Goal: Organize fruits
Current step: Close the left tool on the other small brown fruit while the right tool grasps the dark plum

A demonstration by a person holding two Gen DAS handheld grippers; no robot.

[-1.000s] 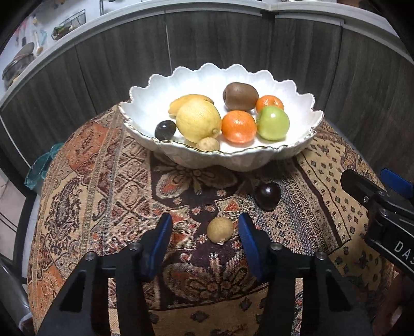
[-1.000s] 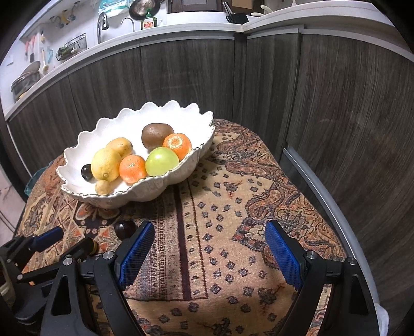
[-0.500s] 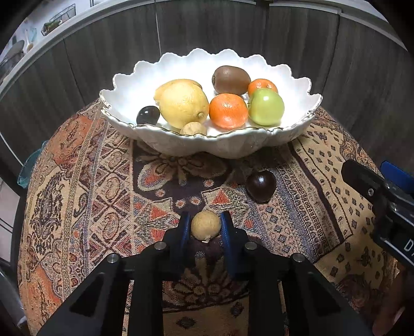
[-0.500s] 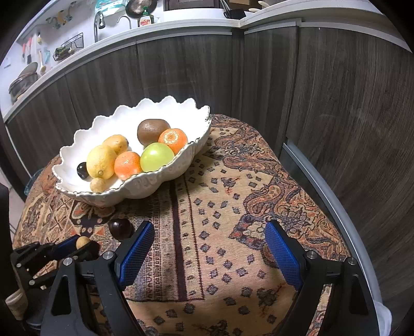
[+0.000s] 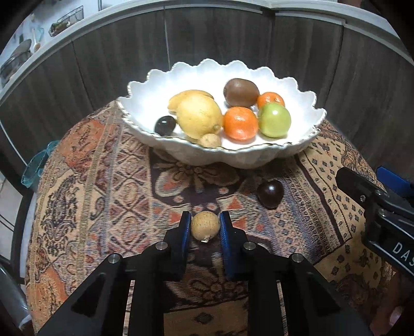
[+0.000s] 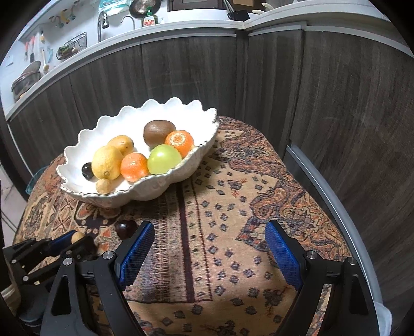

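Two grippers over the table: left gripper (image 5: 205, 227) jaws clamped on a small tan fruit (image 5: 205, 225); right gripper (image 6: 209, 248) jaws wide apart, empty.

We see a patterned cloth (image 6: 233, 206) covering the table, dark wood panels (image 6: 181, 77) behind it, and far off left a dish rack (image 6: 72, 46) and a soap bottle (image 6: 149, 19).

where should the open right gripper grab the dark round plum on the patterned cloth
Grip the dark round plum across its widest middle, coming from above and the near side with the right gripper. It is round, so any pair of opposite sides will do, and it lies free on the patterned cloth. The white scalloped bowl crowds its far side.
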